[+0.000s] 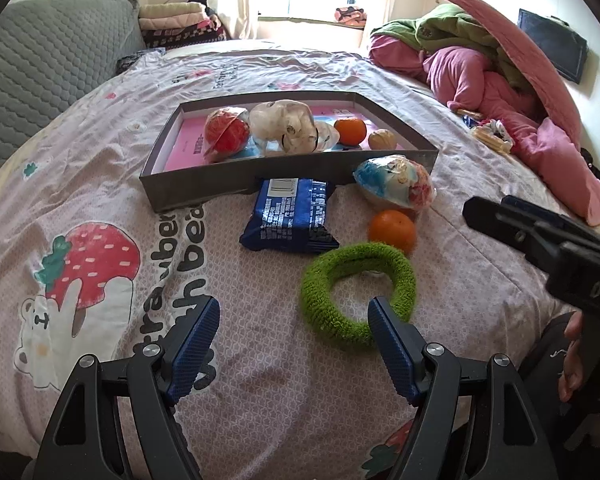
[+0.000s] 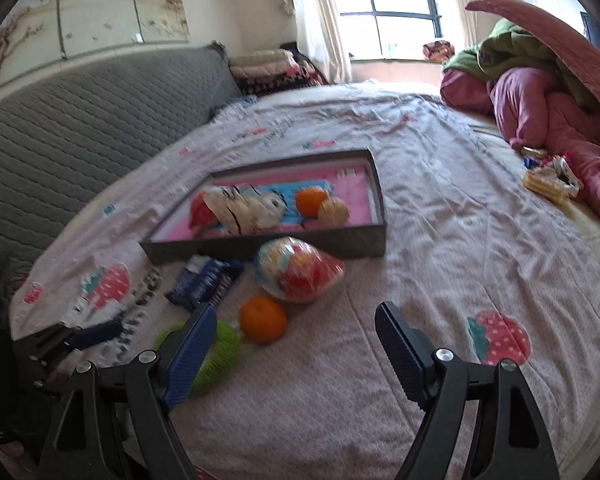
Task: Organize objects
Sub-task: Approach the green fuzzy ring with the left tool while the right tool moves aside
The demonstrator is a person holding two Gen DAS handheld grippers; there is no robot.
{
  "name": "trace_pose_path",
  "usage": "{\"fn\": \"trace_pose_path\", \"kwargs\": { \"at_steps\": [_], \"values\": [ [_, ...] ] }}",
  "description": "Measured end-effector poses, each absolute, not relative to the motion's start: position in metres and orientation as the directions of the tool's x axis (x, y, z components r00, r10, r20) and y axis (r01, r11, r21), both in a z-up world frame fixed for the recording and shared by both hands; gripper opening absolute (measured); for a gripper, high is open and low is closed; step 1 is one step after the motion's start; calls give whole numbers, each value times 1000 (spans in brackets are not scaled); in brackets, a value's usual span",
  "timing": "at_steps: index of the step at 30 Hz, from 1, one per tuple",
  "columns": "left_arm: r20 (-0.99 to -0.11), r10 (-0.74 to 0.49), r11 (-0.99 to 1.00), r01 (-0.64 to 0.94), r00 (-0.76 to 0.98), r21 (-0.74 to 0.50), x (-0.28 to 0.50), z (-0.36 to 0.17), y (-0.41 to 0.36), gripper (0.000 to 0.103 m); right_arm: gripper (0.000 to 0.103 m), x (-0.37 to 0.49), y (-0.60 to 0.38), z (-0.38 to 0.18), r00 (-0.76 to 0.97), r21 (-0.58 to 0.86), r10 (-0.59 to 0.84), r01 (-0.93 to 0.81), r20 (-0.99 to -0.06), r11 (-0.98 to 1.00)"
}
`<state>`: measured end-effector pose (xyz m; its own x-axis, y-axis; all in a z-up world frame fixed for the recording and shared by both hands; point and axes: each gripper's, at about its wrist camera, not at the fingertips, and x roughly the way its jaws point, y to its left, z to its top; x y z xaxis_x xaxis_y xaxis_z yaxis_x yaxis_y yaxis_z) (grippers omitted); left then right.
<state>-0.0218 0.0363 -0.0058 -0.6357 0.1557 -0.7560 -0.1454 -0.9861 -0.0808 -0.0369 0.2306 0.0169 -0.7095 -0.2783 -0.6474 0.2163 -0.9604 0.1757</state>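
Observation:
A shallow grey box with a pink floor lies on the bed and holds wrapped snacks, an orange and a walnut. In front of it lie a blue snack packet, a colourful wrapped ball, a loose orange and a green fuzzy ring. My left gripper is open and empty, its right finger over the ring's near edge. My right gripper is open and empty, just short of the loose orange.
A pile of pink and green bedding lies at the right, with small snack packets beside it. A grey quilted headboard borders the left. The right gripper's body shows in the left wrist view.

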Motion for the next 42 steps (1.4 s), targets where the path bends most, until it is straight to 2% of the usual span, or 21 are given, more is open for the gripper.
{"fn": "trace_pose_path", "kwargs": {
  "at_steps": [30,35,42],
  "values": [
    [-814,116,-993,-97,-570,-73,-38,-26,31,78,81,-53,218,-15,-609,77,-180,191,-772,-979],
    [-821,101,-995,-80,-561,-67,-46,-30,27,78,79,-59,210,-21,-594,54,-169,206,-787,-977],
    [-827,19,-999,-46,-562,9,-62,-32,21,80,72,-70,198,-30,-580,48,-172,223,-796,-974]
  ]
}}
